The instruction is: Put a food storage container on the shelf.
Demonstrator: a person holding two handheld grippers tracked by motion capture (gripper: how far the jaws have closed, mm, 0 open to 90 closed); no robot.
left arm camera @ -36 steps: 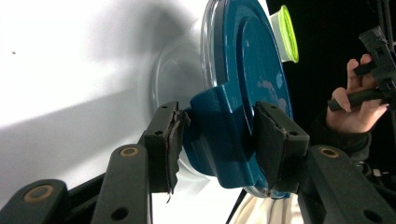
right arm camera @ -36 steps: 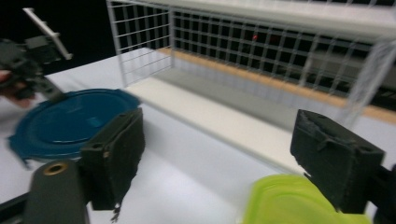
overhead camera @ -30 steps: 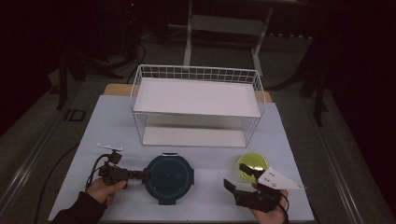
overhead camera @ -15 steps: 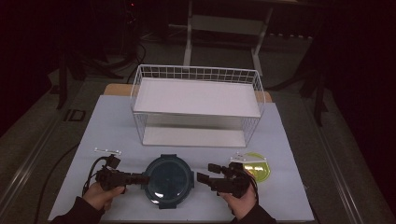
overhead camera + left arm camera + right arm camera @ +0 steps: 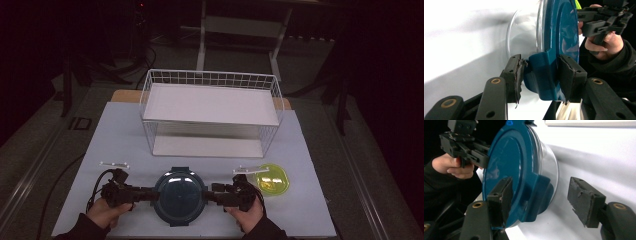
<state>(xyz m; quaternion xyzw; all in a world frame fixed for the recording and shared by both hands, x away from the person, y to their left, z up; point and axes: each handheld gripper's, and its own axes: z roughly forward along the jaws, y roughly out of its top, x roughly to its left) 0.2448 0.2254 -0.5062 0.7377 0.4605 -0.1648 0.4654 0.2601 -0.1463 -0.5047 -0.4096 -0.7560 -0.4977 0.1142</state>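
Left gripper (image 5: 150,194) is clamped on a side clip of the blue-lidded container (image 5: 178,196), which sits on the table (image 5: 125,140) just in front of the wire basket (image 5: 210,112). Right gripper (image 5: 216,192) straddles the opposite clip (jaws have just been closing), one pad touching, the other still apart.

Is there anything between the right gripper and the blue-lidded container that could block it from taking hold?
Nothing visible stands in the way. The right gripper already straddles the lid's side clip on the blue-lidded container; its jaws have just been closing, one pad still apart from the clip. The left gripper clamps the opposite clip. The yellow dish lies aside.
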